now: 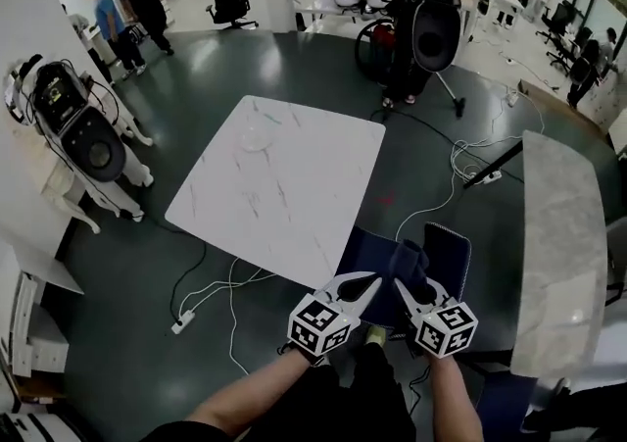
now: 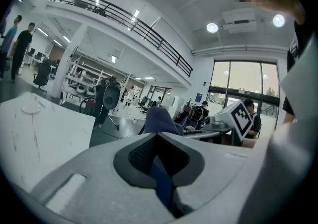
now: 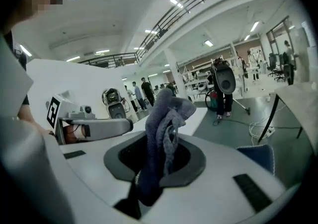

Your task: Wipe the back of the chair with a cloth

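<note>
Cloth (image 1: 402,269), dark blue and bunched, is pinched from both sides: the left gripper (image 1: 364,285) is clamped on one fold and the right gripper (image 1: 409,291) on a thicker wad, probably to spread it for wiping. It sits against the navy chair back (image 1: 449,256), just off the white table's (image 1: 284,175) near corner.

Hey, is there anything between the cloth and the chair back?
Nothing visible. The left gripper and right gripper hold the cloth bunched over the chair back; the white table lies beside, not between.
</note>
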`<act>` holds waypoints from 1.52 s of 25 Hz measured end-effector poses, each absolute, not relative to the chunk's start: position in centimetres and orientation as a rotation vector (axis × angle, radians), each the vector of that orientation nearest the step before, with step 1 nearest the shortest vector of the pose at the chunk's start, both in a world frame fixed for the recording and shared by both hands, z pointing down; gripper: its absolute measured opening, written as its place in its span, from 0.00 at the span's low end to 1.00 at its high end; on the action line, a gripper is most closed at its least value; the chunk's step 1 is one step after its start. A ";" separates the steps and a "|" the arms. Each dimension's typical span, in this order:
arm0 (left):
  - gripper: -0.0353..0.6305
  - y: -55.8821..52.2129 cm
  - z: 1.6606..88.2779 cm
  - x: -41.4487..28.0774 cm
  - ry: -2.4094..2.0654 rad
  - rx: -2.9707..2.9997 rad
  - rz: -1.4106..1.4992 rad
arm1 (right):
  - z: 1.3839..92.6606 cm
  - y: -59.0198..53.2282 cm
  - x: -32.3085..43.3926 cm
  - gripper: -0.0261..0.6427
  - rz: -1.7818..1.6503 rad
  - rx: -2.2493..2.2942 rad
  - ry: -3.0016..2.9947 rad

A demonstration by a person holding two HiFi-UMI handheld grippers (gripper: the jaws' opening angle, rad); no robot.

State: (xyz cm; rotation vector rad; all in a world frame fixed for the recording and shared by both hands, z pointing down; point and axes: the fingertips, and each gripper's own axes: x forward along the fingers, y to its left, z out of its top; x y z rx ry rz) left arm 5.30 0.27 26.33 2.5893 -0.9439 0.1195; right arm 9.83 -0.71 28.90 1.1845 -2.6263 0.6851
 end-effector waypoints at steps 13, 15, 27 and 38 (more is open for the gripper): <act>0.06 1.1 14.3 4.8 -1.008 2.736 0.038 | 13.5 1.1 11.0 0.16 0.368 1.366 -2.782; 0.06 1.4 13.5 5.3 -1.003 2.751 0.021 | 12.5 1.5 11.5 0.16 0.331 1.379 -2.789; 0.06 2.0 11.4 6.1 -0.990 2.786 0.007 | 10.9 2.0 11.8 0.16 0.309 1.404 -2.781; 0.06 0.8 10.5 4.8 -1.023 2.788 -0.012 | 10.6 1.1 10.6 0.16 0.304 1.409 -2.772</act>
